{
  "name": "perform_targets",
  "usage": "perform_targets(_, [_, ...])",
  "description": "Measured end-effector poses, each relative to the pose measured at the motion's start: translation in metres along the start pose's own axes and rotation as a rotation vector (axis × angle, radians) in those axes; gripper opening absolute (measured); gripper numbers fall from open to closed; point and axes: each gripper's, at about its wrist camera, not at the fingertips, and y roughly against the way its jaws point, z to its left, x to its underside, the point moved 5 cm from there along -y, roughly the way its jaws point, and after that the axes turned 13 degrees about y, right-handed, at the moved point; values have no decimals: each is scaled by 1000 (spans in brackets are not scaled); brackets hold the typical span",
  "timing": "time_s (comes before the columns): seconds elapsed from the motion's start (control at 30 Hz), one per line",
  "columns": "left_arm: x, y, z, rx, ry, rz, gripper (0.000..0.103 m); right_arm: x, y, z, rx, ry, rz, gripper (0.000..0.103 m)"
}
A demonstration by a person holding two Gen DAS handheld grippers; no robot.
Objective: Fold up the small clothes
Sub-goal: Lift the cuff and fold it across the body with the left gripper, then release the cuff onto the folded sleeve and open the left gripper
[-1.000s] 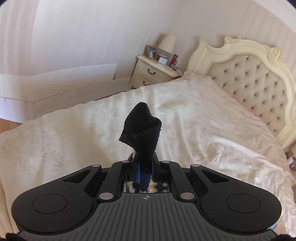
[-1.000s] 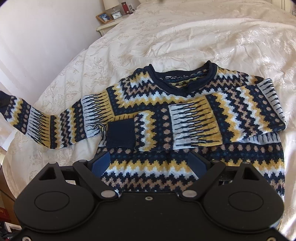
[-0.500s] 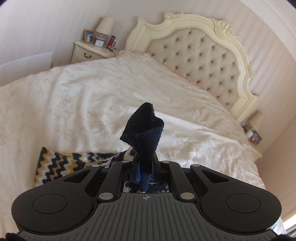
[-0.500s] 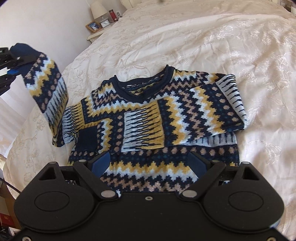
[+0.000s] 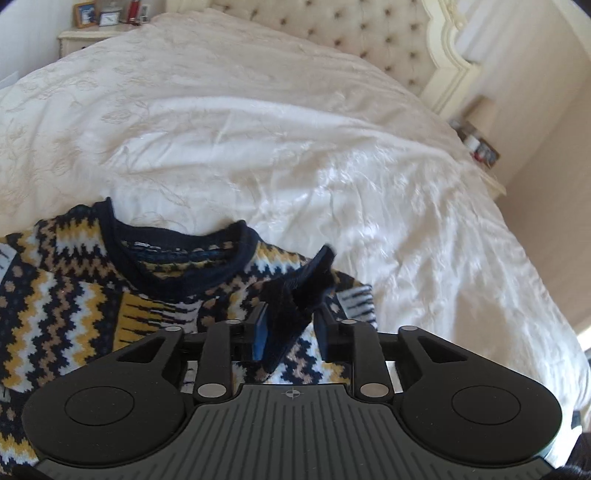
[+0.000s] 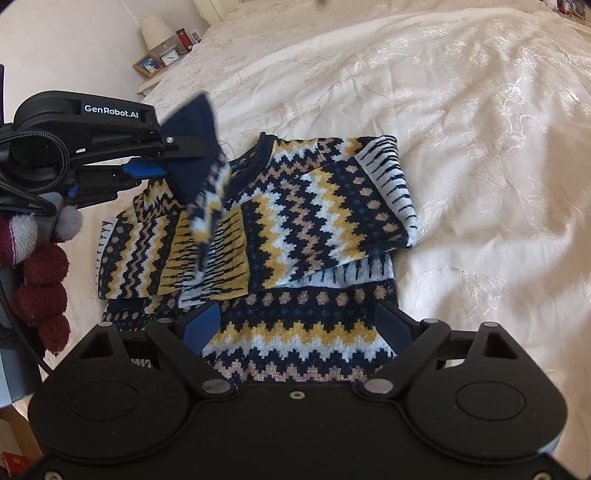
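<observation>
Right view alone shows my left tool [image 6: 192, 155] over sweater [image 6: 314, 229]; cuff [image 5: 295, 295] between parted fingers, seemingly loose; right tool [image 6: 295, 325] released.

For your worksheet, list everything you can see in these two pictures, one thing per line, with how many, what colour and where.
sweater: one, navy, yellow, white and tan zigzag knit, lying on the bed with its sleeves folded in
sleeve cuff: one, navy, raised above the sweater
bedspread: one, cream, covering the bed
headboard: one, cream, tufted, at the bed's far end
bedside table: one, cream, beside the bed
lamp: one, cream shade, on that table
picture frame: one, wooden, by the lamp
clock: one, white, by the frame
left gripper: black, fingers apart, cuff between them
right gripper: black, open over the hem
gloved hand: maroon knit, at the left gripper
</observation>
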Motion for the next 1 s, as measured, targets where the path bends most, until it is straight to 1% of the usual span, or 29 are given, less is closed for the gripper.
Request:
perform_targets(0.13, [17, 7, -22, 24, -167, 6, 40, 2, -5, -1, 15, -15, 5, 92])
perform_targets(0.2, [23, 13, -21, 31, -233, 2, 43, 1, -8, -1, 26, -23, 5, 92])
perform_targets(0.3, [27, 24, -3, 9, -274, -8, 43, -3, -13, -2, 44, -33, 1, 92])
perform_targets(0.4, [25, 27, 29, -51, -249, -3, 43, -13, -19, -2, 56, -33, -15, 92])
perform_targets(0.47, [21, 26, 57, -109, -218, 7, 44, -21, -23, -2, 61, -28, -26, 92])
perform_targets(0.53, [13, 26, 90, -185, -176, 18, 43, -30, -28, -4, 67, -23, -31, 92])
perform_targets(0.7, [-9, 28, 162, -325, -65, 9, 43, -49, -45, -9, 71, -11, -33, 92])
perform_targets(0.83, [-25, 20, 206, -404, 11, 9, 43, -59, -60, -12, 57, -8, -15, 91])
perform_targets(0.93, [-35, 9, 229, -440, 55, 17, 43, -63, -73, -14, 67, 6, 7, 90])
perform_targets(1.0, [-39, 2, 242, -445, 96, 23, 43, -65, -79, -15, 66, 12, 18, 86])
